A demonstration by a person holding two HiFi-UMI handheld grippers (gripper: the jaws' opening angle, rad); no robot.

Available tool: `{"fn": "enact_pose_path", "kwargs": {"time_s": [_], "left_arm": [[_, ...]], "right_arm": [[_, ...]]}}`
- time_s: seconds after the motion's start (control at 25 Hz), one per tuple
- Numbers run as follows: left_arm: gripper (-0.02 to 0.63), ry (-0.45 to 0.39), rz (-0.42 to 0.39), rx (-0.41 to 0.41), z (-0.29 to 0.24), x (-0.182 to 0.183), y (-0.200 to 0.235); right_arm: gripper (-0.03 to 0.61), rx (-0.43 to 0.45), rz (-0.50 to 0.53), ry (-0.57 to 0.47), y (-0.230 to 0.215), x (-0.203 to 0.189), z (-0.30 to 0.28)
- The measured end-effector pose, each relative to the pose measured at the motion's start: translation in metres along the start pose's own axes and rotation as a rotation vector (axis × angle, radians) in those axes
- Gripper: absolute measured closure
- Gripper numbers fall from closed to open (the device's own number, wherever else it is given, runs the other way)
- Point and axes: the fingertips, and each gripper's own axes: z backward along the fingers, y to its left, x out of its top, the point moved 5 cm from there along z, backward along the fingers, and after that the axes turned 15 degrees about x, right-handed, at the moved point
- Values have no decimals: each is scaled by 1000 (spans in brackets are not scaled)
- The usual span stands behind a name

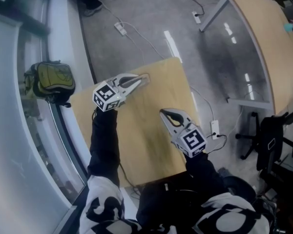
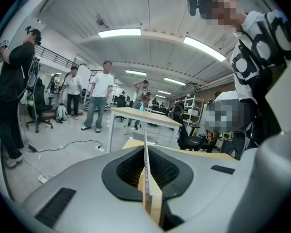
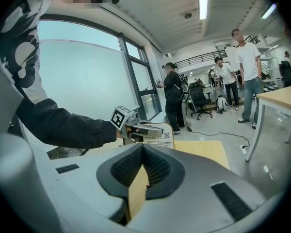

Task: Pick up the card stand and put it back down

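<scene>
The card stand [image 1: 144, 76] is a thin clear holder with a printed white card, near the far edge of the small wooden table [image 1: 146, 145]. My left gripper [image 1: 140, 79] is shut on it. Its own view shows the stand [image 2: 145, 152] edge-on, pinched between the black pads. The right gripper view shows the card's printed face [image 3: 161, 137] held at the tip of the left gripper [image 3: 153, 130]. Whether the stand's base touches the table is hidden. My right gripper [image 1: 165, 112] hovers over the table's right side, shut with nothing in it, and points toward the stand.
A yellow-green backpack [image 1: 51, 80] lies by the glass wall on the left. A larger wooden table [image 1: 268, 43] and a black office chair [image 1: 268, 135] stand to the right. Cables and a power strip [image 1: 215, 128] lie on the floor. Several people [image 2: 102, 98] stand further off.
</scene>
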Motion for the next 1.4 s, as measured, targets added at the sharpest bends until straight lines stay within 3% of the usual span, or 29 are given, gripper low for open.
{"fn": "enact_pose_path", "kwargs": {"time_s": [0.32,0.44,0.52,1.04,1.4], "left_arm": [[553,-28,4,-2,-3,3,8],[446,-30,13,19,3,6,10],[426,-20,6,45,9,9,11],[425,-49,-12,341,103,32,-4],[453,-169,31,526,170,73,-84]], "right_arm": [[558,-6,12,18,7,-3,4],[558,-6,19,11,15,-2,9],[558,-7,22,7,21,-1,13],[560,-67,43,-64,83,13,48],[560,-150,57,-80,123,48,68]]}}
